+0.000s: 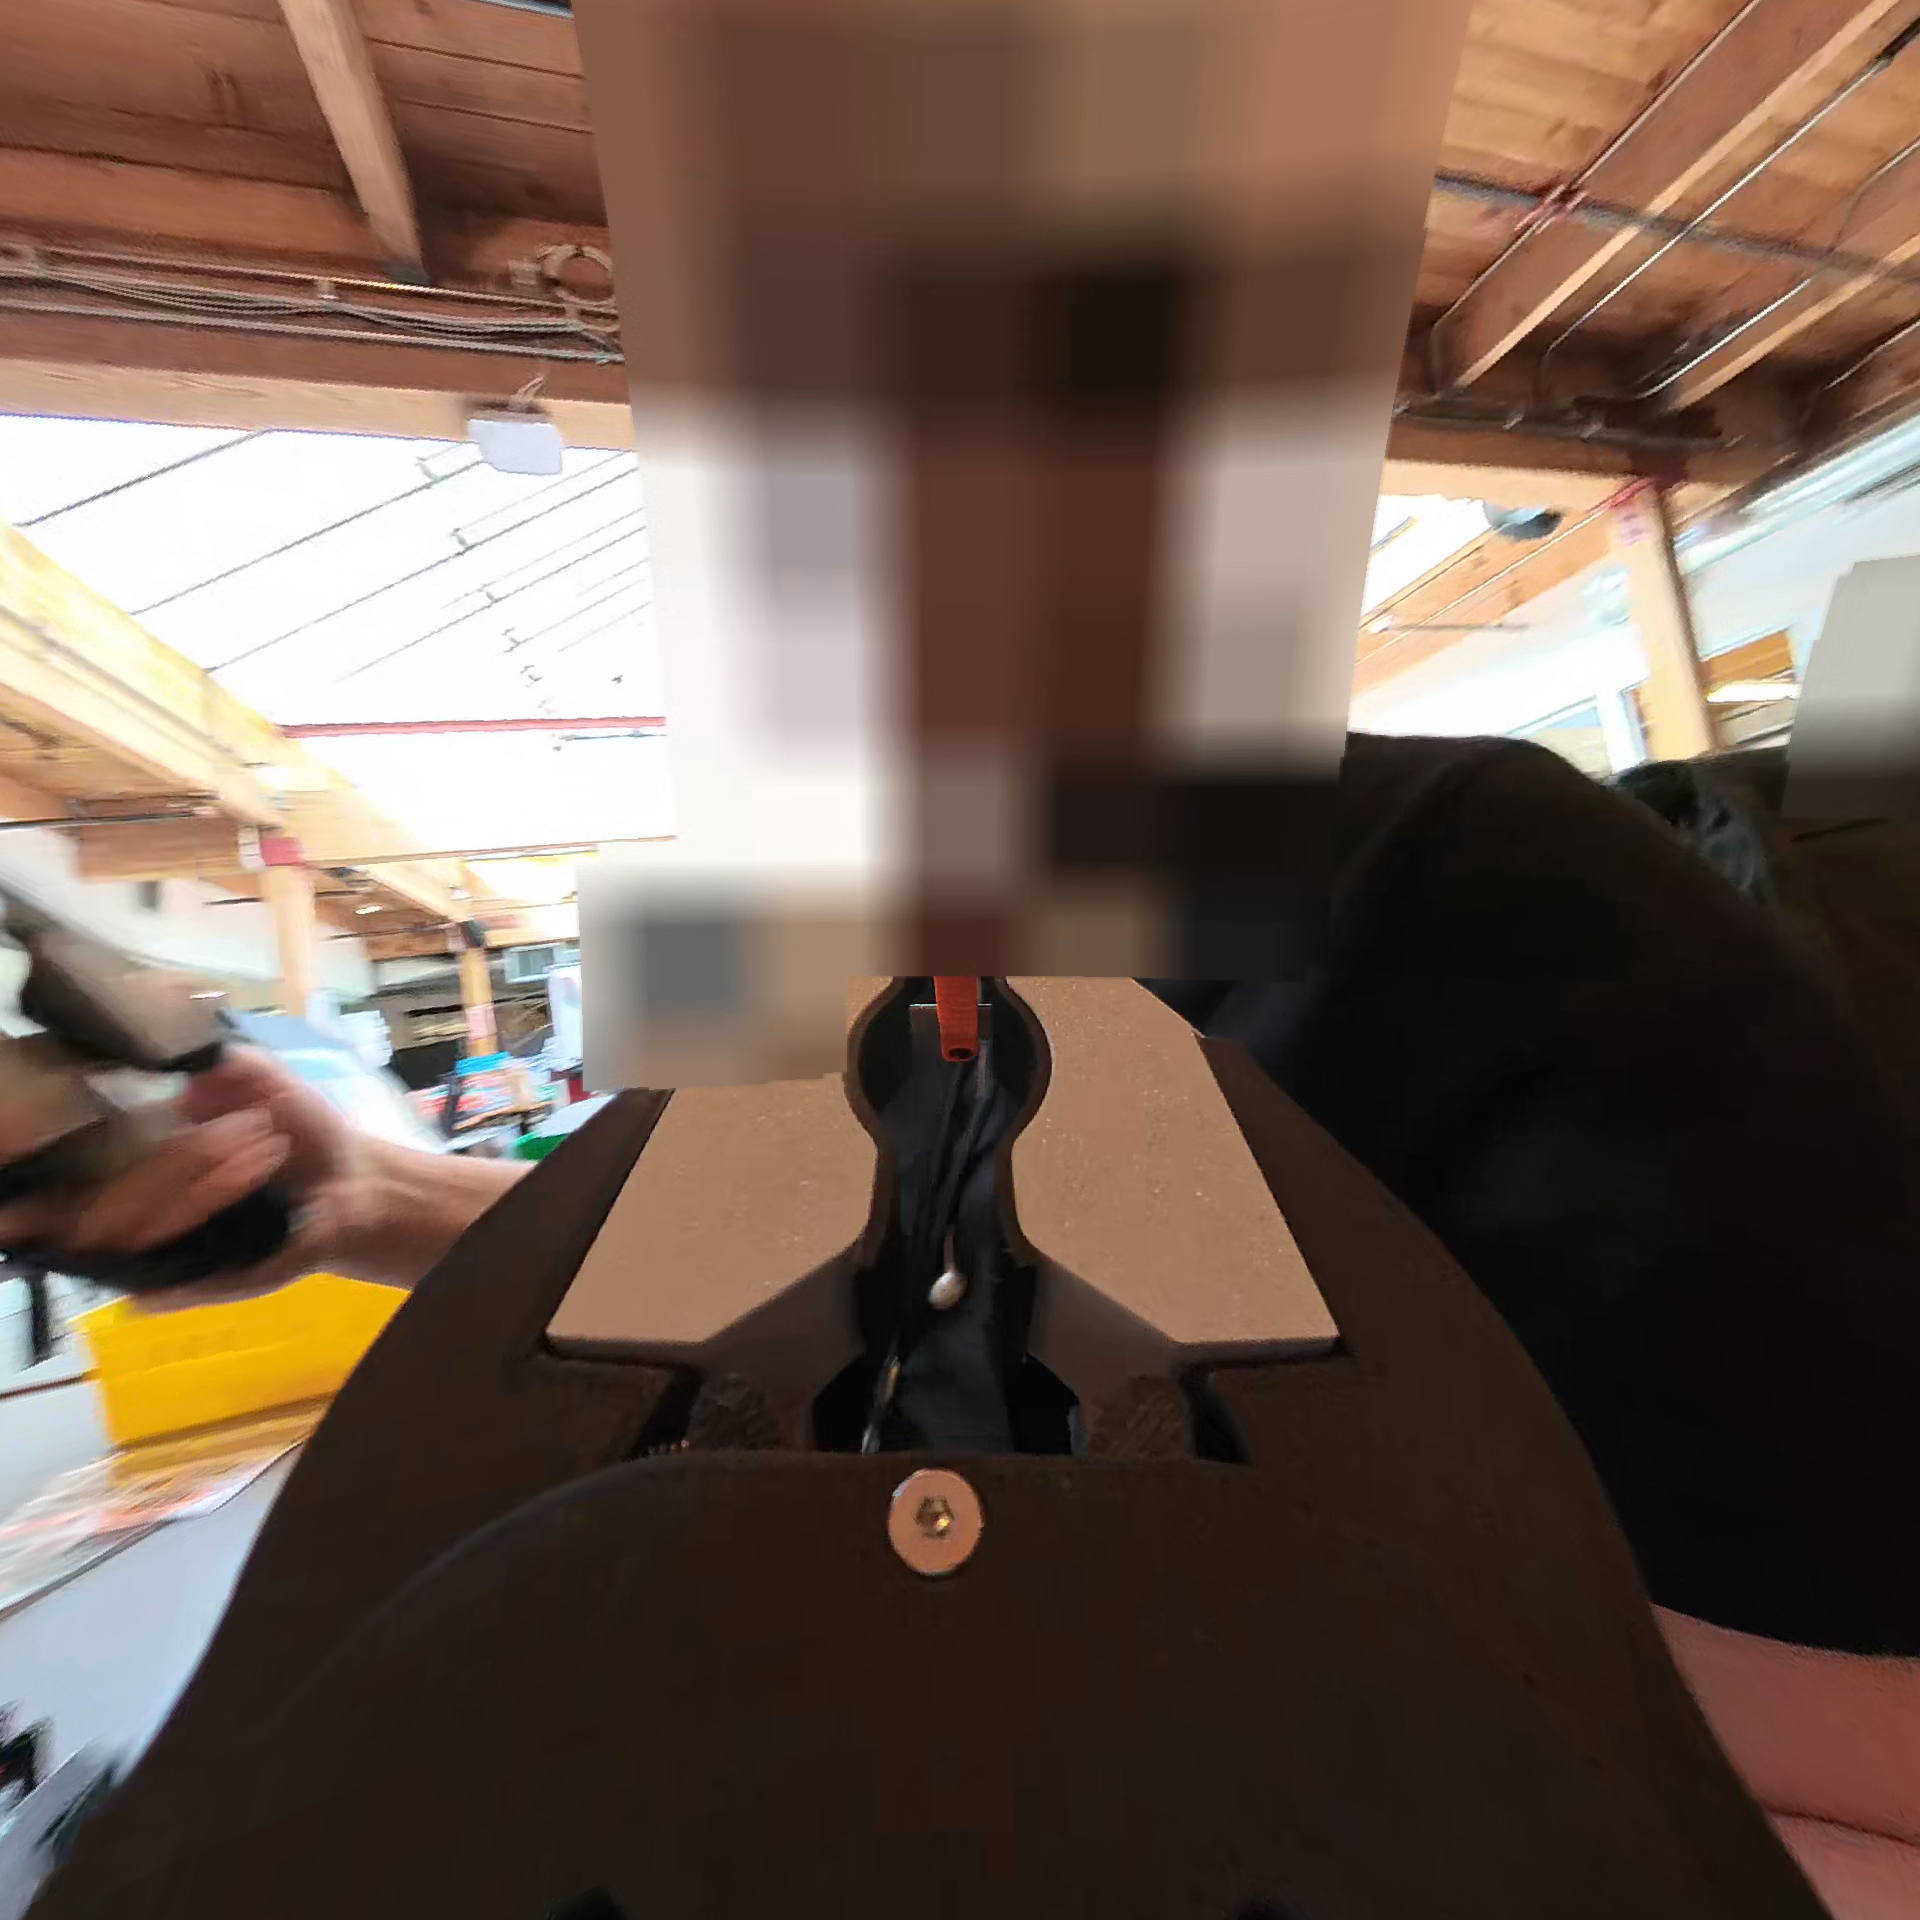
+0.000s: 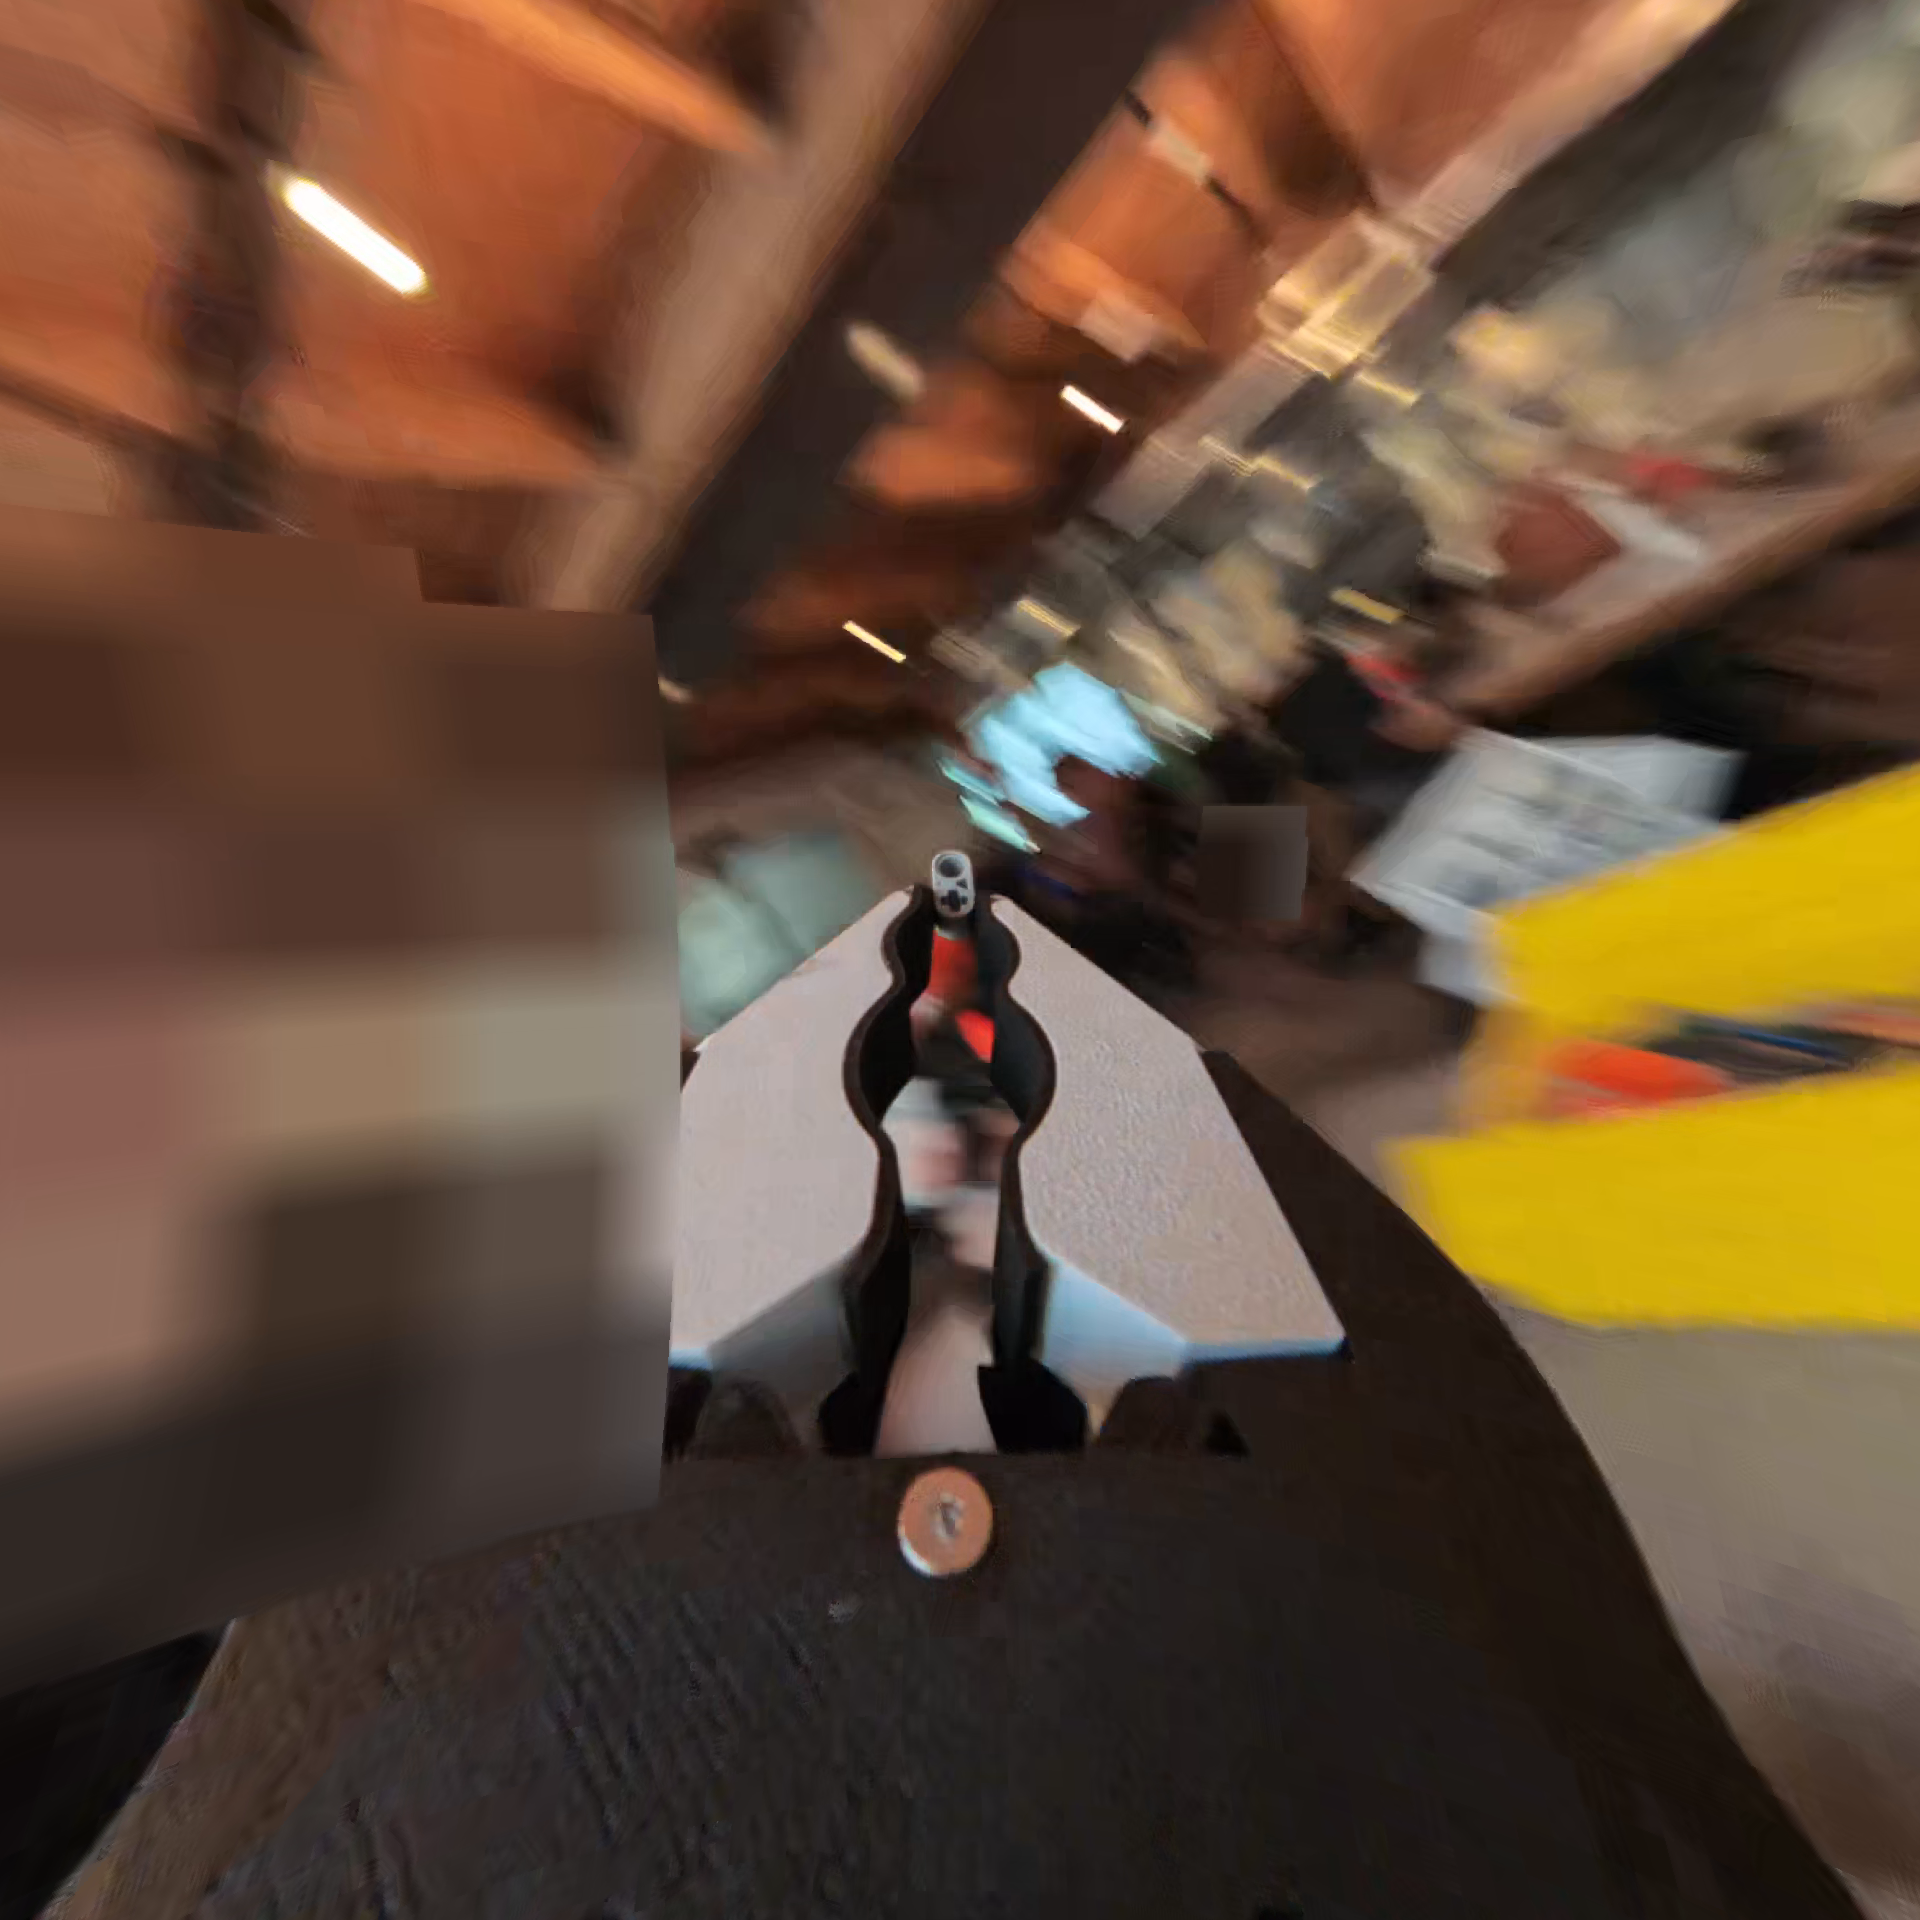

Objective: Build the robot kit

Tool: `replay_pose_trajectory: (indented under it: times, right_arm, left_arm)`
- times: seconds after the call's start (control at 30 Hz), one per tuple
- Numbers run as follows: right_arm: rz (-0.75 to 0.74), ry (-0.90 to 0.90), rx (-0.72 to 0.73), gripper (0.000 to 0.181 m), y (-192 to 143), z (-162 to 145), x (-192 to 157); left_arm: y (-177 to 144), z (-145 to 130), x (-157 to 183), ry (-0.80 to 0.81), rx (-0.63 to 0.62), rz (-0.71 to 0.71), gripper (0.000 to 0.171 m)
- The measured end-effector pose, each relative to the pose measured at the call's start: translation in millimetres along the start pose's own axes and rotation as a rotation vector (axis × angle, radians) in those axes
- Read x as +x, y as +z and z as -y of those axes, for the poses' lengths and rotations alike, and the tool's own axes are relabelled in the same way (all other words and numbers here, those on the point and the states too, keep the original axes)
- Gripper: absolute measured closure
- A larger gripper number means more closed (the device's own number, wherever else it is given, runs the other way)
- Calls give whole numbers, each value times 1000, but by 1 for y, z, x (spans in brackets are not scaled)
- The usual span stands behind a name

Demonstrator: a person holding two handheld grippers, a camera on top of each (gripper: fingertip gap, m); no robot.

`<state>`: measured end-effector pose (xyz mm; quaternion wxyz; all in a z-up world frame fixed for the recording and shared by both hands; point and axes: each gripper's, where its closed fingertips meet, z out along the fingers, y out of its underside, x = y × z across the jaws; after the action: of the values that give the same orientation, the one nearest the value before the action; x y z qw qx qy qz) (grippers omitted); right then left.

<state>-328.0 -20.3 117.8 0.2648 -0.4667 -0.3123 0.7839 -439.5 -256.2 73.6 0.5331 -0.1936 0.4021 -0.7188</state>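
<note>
Clenched almost fully, the left gripper (image 1: 951, 1000) pinches a small red plastic piece with a hole in its end (image 1: 957, 1029) right between its grey fingertips. It points upward, toward a dark garment (image 1: 1558, 1143) and wooden ceiling beams (image 1: 343, 125). Through the narrow gap behind the tips I can see black cords and a small white drop-shaped thing (image 1: 948, 1288); they seem to hang on the garment, not in the grip. At the left edge of this view a blurred hand (image 1: 208, 1174) holds the other tool, above a yellow plastic bin (image 1: 239, 1361) that stands on a pale surface (image 1: 104, 1621). The right gripper (image 2: 951, 914) is also clenched, on a small piece with a red body and a grey end with holes (image 2: 952, 883); the grey end sticks out past the fingertips. This view is strongly smeared by motion, so only the yellow bin at the right side is clear, well apart from the tips.
</note>
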Motion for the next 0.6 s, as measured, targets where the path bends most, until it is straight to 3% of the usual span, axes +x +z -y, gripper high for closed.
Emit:
replay_pose_trajectory:
  times: [0.03,0.07,0.1,0.17,0.23,0.33,0.4,0.6]
  right_arm:
    - [-200,-126,-157,177,22,-9,52]
    - [-386,-260,-352,177,38,-20,104]
    - [-473,-355,-534,176,53,-32,141]
    - [-400,-365,-792,176,81,-60,172]
    - [-321,-410,-863,176,99,-72,187]
    - [-254,-862,-929,176,109,-77,205]
    - [-183,-1065,-942,175,115,-83,202]
    - [-136,-1145,-1012,176,124,-97,217]
  left_arm:
    - [-4,-1,-1,16,-11,22,167]
    - [-8,-1,-3,35,-17,46,167]
    - [-11,1,-3,60,-15,63,167]
    - [-15,7,2,116,5,66,167]
    - [-23,9,8,152,24,67,167]
    - [-42,6,6,145,41,121,167]
    - [-55,6,3,143,45,153,167]
    - [-80,17,12,143,78,188,167]
